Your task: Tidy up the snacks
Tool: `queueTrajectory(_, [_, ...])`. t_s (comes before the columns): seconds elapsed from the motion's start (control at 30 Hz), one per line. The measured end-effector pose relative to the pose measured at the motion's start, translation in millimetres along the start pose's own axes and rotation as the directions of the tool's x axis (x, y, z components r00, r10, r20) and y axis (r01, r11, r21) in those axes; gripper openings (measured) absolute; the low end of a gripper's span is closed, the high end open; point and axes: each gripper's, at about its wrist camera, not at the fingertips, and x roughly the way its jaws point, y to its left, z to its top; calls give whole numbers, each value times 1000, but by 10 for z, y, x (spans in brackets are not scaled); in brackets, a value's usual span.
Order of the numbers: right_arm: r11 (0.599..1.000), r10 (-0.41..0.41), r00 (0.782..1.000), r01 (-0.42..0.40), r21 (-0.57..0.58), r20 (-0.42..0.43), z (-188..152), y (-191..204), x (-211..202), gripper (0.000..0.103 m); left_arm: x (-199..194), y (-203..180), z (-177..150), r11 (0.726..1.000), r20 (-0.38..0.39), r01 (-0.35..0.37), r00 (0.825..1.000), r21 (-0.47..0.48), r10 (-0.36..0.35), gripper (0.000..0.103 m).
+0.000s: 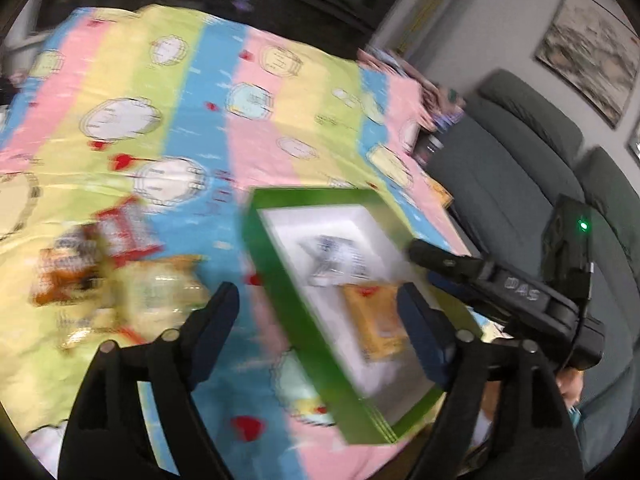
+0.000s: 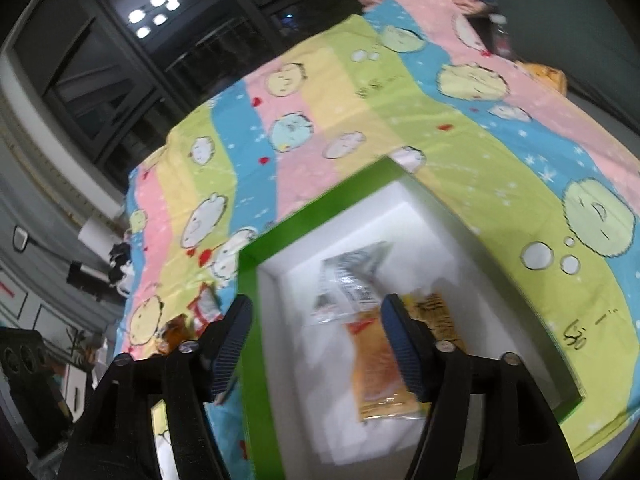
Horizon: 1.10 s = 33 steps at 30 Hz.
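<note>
Several blurred snack packets (image 1: 116, 264) beside the green box (image 1: 280, 272) defy identification.

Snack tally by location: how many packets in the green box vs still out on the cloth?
In the green box: 2, a silver-white packet and an orange-yellow packet.
Out on the cloth: about 3, a red-white packet, an orange-brown one, a pale yellow bag; blur makes this uncertain.
Total: about 5.

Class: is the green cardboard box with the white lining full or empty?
Neither: green box holds an orange packet and a silvery packet; white floor shows.
</note>
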Motion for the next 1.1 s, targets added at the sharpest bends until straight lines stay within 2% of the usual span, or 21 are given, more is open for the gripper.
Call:
queueTrajectory(0.03, [1000,12,1000,-12,-12,5,-10,64,4,78,-89,91,-4,1000,16,-25,1000,-8,25,84])
queueTrajectory(0.13, [997,52,999,-51,-49,6,-47,246,14,78,-321,383,-37,993,61,-110,992,-37,112,88])
queueTrajectory(0.23, [992,89,996,-88,-92,6,-97,449,33,79,-479,691,-97,979,83,-199,976,-47,202,93])
queueTrajectory(0.3, [988,106,994,-105,-113,7,-136,565,60,79,-566,954,-164,962,108,-257,958,-97,267,93])
queueTrajectory(0.37, [985,110,994,-109,-132,-1,-181,688,114,79,-614,1182,-205,950,107,-278,950,-145,294,93])
queueTrajectory(0.53, [971,121,991,-128,-203,-50,-351,1009,307,79,-695,1572,-267,926,90,-292,943,-238,320,93])
queueTrajectory(0.67, [962,107,990,-126,-241,-92,-490,1197,444,79,-748,1688,-293,912,85,-322,932,-253,352,93])
queueTrajectory(0.8, [953,86,979,-134,-272,-183,-654,1370,651,79,-755,1767,-309,894,64,-369,916,-256,396,93])
queueTrajectory(0.9, [964,65,958,-132,-231,-278,-724,1412,843,79,-758,1823,-316,883,51,-391,908,-259,417,93])
queueTrajectory(1.1, [994,48,928,-81,-74,-371,-684,1373,1156,79,-792,1895,-315,887,35,-360,922,-289,386,93])
